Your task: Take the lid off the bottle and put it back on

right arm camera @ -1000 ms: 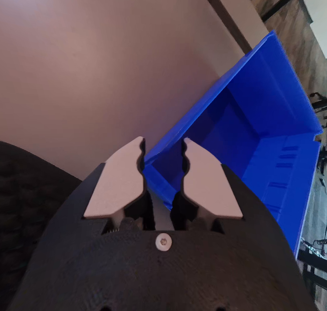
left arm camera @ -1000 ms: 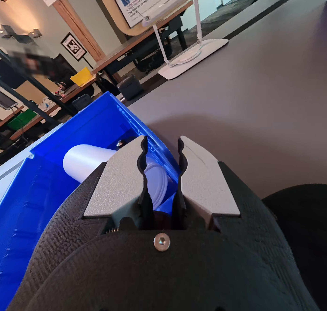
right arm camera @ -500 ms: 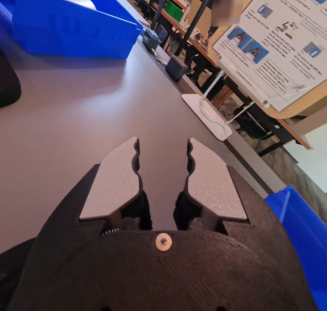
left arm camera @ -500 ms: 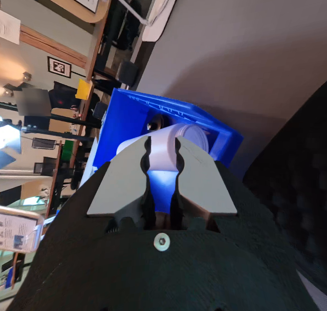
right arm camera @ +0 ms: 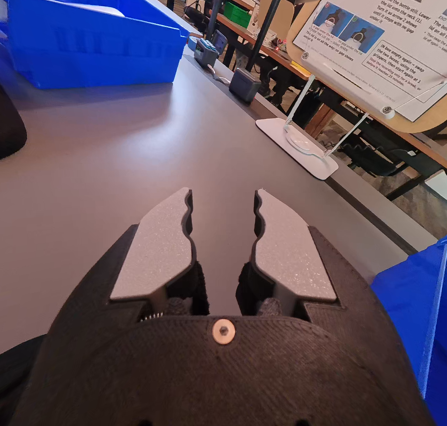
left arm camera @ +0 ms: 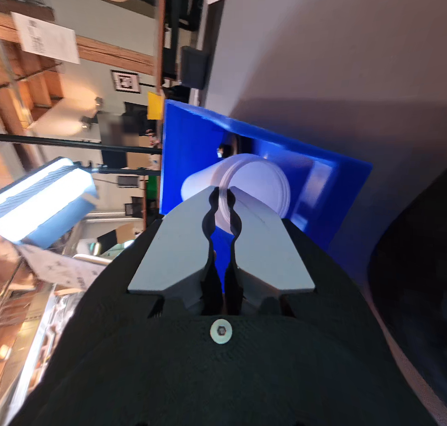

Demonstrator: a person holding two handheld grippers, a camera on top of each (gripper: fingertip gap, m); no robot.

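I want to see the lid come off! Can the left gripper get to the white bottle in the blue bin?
Probably yes: the left gripper is already at the white bottle's lid, nothing between, the blue bin open towards it.

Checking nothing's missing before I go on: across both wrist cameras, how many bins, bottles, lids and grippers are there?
Blue bins: 2
White bottle: 1
Lid: 1
Grippers: 2 (left gripper, right gripper)
Total: 6

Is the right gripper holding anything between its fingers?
No, the right gripper is open, and only the bare grey table shows between its fingers.
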